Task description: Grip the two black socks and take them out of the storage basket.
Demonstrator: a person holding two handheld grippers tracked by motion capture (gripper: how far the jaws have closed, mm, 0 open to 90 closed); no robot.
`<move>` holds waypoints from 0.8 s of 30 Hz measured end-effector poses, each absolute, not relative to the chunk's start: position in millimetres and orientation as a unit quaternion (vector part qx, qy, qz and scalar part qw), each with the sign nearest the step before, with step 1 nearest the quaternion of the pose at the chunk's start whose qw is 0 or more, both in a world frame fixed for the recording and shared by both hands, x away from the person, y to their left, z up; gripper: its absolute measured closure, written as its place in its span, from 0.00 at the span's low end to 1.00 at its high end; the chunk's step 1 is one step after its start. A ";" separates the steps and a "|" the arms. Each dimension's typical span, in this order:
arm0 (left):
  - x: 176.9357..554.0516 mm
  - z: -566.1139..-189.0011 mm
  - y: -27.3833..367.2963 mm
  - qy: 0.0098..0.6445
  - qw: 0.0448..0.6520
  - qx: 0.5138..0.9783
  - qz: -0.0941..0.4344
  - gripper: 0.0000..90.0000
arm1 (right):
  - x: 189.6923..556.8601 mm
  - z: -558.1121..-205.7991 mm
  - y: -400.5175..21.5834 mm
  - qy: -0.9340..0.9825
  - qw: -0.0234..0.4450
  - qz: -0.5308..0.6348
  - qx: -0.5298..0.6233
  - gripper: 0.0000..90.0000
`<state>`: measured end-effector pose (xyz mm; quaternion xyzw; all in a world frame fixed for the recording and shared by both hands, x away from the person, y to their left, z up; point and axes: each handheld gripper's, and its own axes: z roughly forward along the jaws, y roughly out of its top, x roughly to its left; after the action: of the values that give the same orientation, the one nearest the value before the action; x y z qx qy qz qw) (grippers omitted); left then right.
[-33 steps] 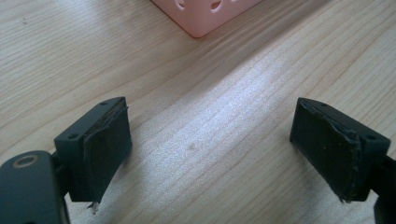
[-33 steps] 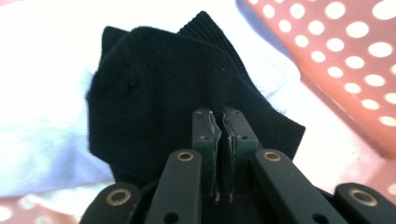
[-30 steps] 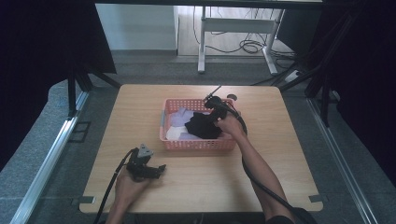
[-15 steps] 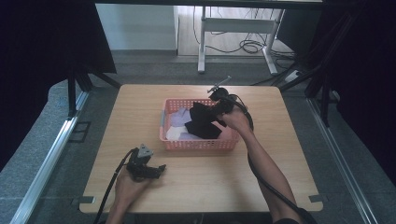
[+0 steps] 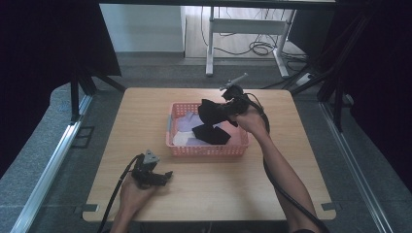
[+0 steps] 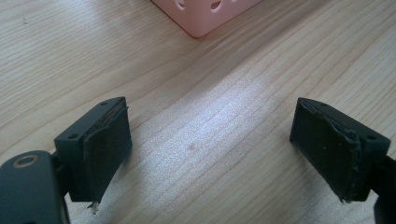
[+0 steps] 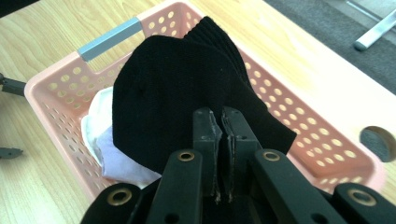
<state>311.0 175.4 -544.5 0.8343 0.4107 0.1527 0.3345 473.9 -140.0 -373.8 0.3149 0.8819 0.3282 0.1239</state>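
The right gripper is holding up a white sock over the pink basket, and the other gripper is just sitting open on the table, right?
Not quite: the sock is black, not white, as the right gripper view shows. The right gripper does pinch it above the pink basket, and the left gripper does rest open on the table.

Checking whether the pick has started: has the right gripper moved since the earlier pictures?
Yes. The right gripper, shut on the black sock, has risen and shifted toward the far right corner of the pink basket, lifting the sock partly out of it.
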 end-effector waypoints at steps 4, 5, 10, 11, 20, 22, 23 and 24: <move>311.0 -544.5 175.4 0.411 0.334 0.834 0.153 0.14 | 470.7 -364.9 -151.8 0.877 0.135 0.332 0.318 0.94; 311.0 -544.5 175.4 0.411 0.334 0.834 0.153 0.14 | 470.7 -364.9 -151.8 0.877 0.135 0.332 0.318 0.94; 311.0 -544.6 175.3 0.411 0.335 0.834 0.152 0.14 | 469.1 -358.6 -172.3 0.869 0.146 0.336 0.333 0.94; 311.0 -544.6 175.3 0.411 0.335 0.834 0.152 0.14 | 469.1 -358.2 -176.1 0.868 0.147 0.336 0.335 0.95; 310.9 -544.6 175.3 0.411 0.335 0.834 0.152 0.14 | 467.9 -353.9 -213.4 0.854 0.166 0.332 0.363 0.94; 310.7 -544.6 175.1 0.413 0.336 0.833 0.152 0.14 | 467.5 -353.7 -218.0 0.853 0.168 0.331 0.367 0.95; 310.8 -544.5 175.3 0.411 0.334 0.834 0.151 0.14 | 466.5 -353.9 -228.5 0.848 0.172 0.331 0.377 0.95; 310.8 -544.5 175.3 0.411 0.334 0.834 0.151 0.14 | 466.5 -353.9 -228.5 0.848 0.172 0.331 0.377 0.95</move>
<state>310.8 175.3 -544.5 0.8344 0.4111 0.1514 0.3344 466.5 -228.5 -353.9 0.3768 0.8479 0.3307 0.1725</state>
